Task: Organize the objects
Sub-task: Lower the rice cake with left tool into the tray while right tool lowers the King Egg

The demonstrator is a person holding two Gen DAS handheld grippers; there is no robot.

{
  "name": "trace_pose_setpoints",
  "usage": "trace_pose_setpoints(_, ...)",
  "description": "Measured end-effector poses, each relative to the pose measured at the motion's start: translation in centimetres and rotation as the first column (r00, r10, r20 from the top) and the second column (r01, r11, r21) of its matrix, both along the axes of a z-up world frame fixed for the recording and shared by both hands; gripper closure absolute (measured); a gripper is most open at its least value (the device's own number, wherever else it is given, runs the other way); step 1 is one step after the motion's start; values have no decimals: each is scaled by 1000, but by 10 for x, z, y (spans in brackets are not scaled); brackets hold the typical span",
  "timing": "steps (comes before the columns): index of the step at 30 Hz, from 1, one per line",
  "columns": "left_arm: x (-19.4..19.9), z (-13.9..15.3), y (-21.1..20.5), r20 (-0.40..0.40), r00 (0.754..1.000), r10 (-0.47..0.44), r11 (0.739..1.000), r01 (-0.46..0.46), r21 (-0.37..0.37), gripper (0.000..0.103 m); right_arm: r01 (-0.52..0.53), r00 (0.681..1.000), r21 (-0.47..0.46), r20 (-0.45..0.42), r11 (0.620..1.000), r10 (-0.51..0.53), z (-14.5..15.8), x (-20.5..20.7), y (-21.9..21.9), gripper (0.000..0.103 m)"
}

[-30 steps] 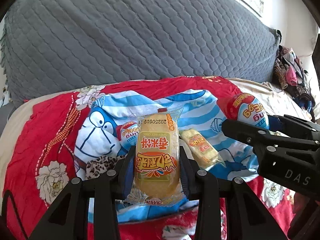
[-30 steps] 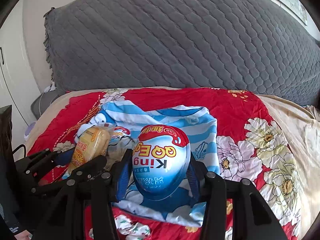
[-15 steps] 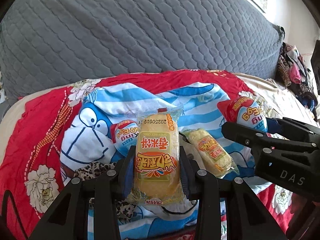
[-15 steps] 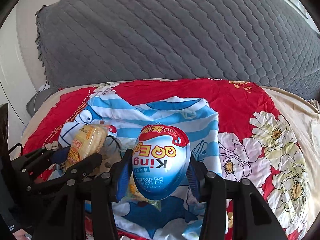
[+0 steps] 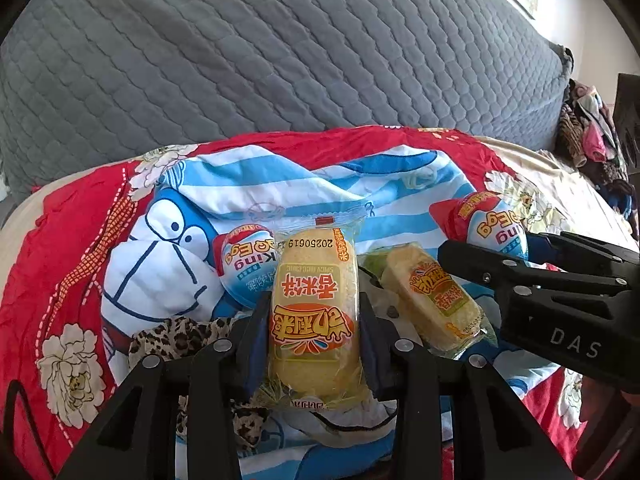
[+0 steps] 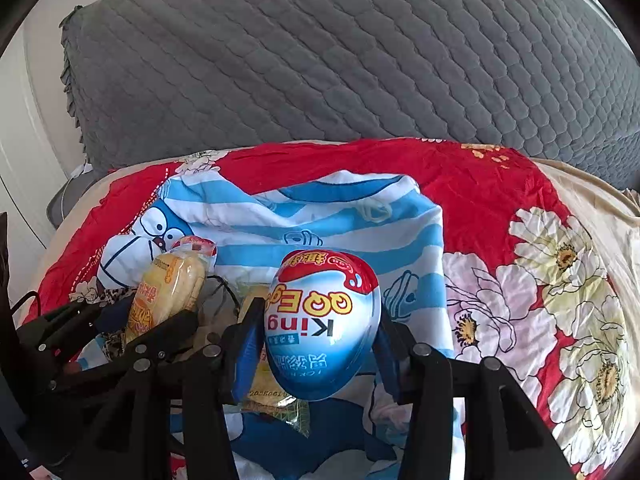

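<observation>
We see our right gripper (image 6: 320, 332) clamped on a blue-and-white egg-shaped snack (image 6: 322, 322) with a red top, held above a blue striped cartoon bag (image 6: 320, 208) on the red floral bedspread (image 6: 480, 200). At left our left gripper (image 6: 132, 332) holds a yellow wrapped cake (image 6: 166, 292). Another wrapped cake (image 6: 264, 384) lies beneath the egg. A grey quilted cover (image 6: 320, 60) rises behind.

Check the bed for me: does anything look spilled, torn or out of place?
Nothing spilled or torn. The left gripper holds a sealed cake packet; the right gripper holds an intact egg. A second packet and second egg lie loose on the blue striped cloth.
</observation>
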State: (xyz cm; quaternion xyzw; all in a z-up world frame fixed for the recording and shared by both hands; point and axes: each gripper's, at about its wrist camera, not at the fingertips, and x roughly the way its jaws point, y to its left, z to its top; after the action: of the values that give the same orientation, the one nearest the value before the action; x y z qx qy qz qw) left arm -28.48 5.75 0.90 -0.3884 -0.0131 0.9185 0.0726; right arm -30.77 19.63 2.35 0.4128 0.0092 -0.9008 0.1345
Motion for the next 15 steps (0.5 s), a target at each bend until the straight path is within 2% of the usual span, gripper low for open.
trace_pose_setpoints(15, -11, -7, 1, 13, 1000, 7, 1000, -7, -12, 62, 6, 1000, 15, 23, 1000, -6, -14, -11, -1, 53)
